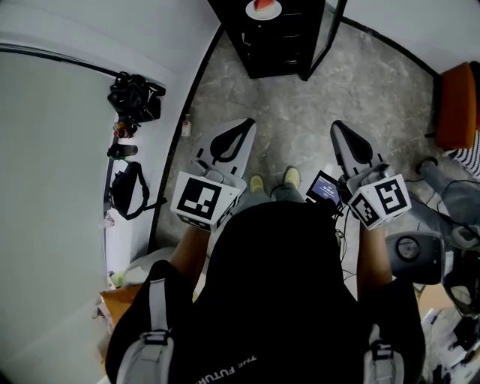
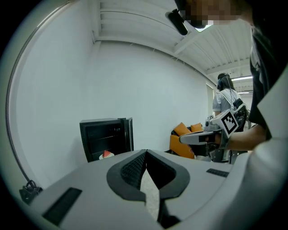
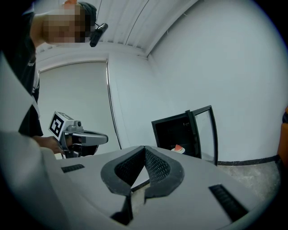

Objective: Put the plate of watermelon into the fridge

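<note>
A small black fridge (image 1: 277,37) stands open ahead on the floor, with its glass door (image 1: 322,37) swung to the right. On a shelf inside rests a white plate with a red watermelon slice (image 1: 264,8), also seen as the plate of watermelon (image 2: 106,154) and the same plate (image 3: 178,148) in both gripper views. My left gripper (image 1: 241,124) and right gripper (image 1: 337,126) are held side by side well short of the fridge. Both are shut with nothing between the jaws.
A white wall and curtain rail (image 1: 60,60) run along the left, with a black bag (image 1: 135,97) hanging there. An orange chair (image 1: 457,105) sits at the right, with cables and equipment (image 1: 420,255) on the floor beside me. Marble floor (image 1: 300,135) lies between me and the fridge.
</note>
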